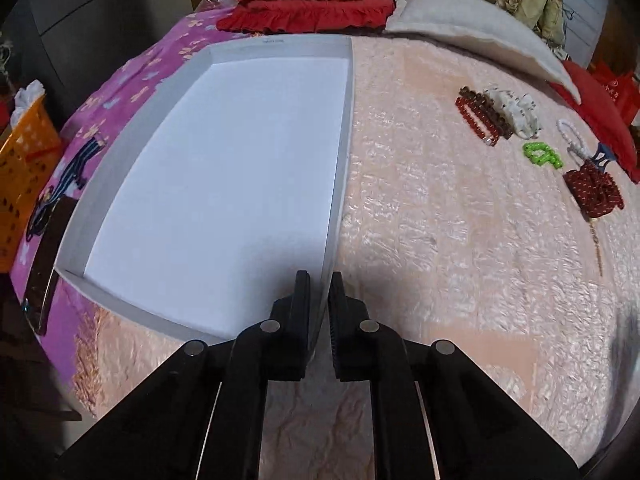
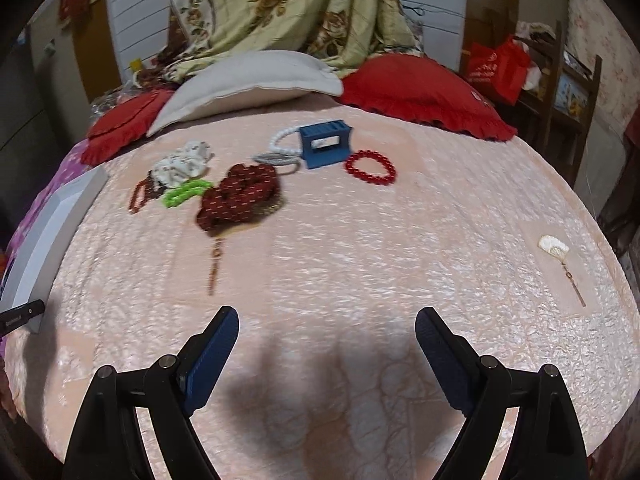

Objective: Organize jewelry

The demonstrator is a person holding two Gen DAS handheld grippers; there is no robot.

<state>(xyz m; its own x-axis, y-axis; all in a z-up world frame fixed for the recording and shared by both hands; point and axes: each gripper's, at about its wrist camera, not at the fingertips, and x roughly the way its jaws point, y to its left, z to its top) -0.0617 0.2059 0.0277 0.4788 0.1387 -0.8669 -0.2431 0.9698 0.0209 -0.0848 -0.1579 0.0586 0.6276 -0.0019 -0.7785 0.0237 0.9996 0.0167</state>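
My left gripper [image 1: 319, 280] is shut on the right wall of a shallow white box [image 1: 344, 128] lying on the pink bedspread; the box is empty inside. Jewelry lies to its right: a red-brown bead bracelet [image 1: 480, 118], a white hair clip [image 1: 514, 110], a green clip [image 1: 543, 155], a dark red bead pile [image 1: 596, 192]. My right gripper [image 2: 326, 322] is open and empty above the bedspread. Ahead of it lie the dark red bead pile [image 2: 240, 194], green clip [image 2: 186, 193], white clip [image 2: 182, 164], blue box [image 2: 326, 143], red bracelet [image 2: 371, 167], white bead string [image 2: 282, 138].
A white shell hairpin [image 2: 556, 250] lies far right on the bed. Red cushions [image 2: 424, 92] and a white pillow [image 2: 248, 80] line the back edge. An orange basket [image 1: 24, 168] stands left of the bed. The white box's corner [image 2: 52, 224] shows at the right wrist view's left edge.
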